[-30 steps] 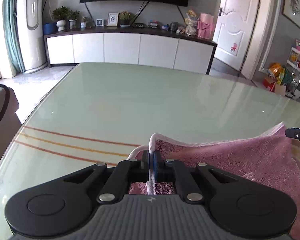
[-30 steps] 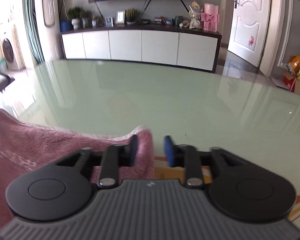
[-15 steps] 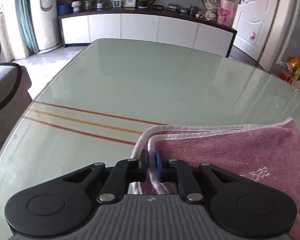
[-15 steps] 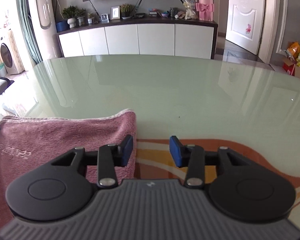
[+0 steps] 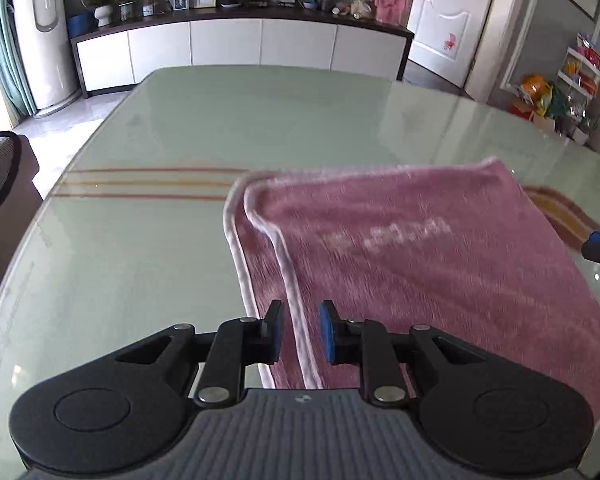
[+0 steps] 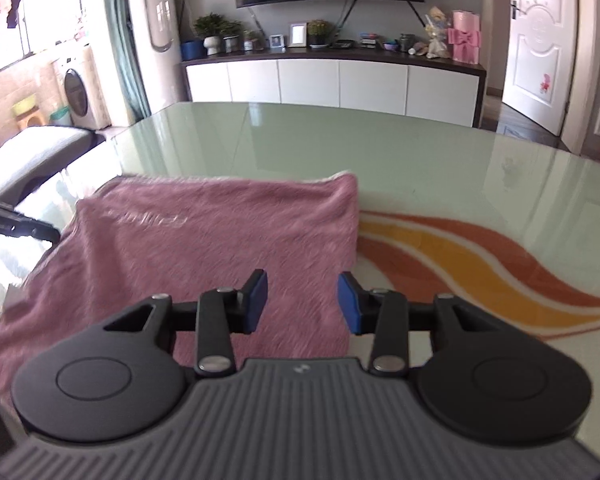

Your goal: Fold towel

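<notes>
Hovering over the folded pink towel (image 5: 400, 248) on the desk (image 5: 260, 120), both tongs (left (image 5: 300, 330), right (image 6: 302, 300)) gape empty; a careless sweep could rumple the fold.

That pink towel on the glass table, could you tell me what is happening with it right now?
A person is folding the pink towel with a handheld tool in each hand. It lies doubled over on the glass table, the white-trimmed edges stacked along one side. The left tool has just opened its jaws and released that edge, which lies below the gap without being pinched. The right tool hangs open above the opposite side of the towel, holding nothing. One fold looks finished.
</notes>
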### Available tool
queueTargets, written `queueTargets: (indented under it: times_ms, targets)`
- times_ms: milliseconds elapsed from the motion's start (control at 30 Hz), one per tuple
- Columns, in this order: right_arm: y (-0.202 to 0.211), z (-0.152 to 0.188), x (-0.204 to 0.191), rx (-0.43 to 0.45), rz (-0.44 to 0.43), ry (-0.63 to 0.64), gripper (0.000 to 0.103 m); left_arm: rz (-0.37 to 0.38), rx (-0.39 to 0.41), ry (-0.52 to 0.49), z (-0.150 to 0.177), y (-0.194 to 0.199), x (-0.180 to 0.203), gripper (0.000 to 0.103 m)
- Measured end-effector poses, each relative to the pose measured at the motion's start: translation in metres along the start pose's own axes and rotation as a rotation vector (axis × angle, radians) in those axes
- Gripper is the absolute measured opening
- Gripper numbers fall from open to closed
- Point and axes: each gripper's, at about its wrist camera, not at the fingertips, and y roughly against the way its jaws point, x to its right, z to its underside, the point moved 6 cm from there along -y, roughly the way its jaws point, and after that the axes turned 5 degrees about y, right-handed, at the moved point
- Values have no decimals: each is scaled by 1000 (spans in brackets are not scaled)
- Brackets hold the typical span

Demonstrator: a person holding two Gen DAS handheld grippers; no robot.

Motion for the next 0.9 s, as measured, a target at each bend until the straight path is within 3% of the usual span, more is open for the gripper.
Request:
queueTargets:
  times_ms: [333,400,467,900]
  targets:
    - [16,19,-1,-16,-2,-42,38,4,3,35,11,-4,1,21]
    - [17,19,-1,-15,-3,-48,37,3,6,40,11,-4,1,11]
    - [18,21,-4,-17,-9,-46,36,1,9,43,11,-3,3,9]
    - [22,20,-15,-9,-37,-21,36,0,66,88,4,28,-2,6]
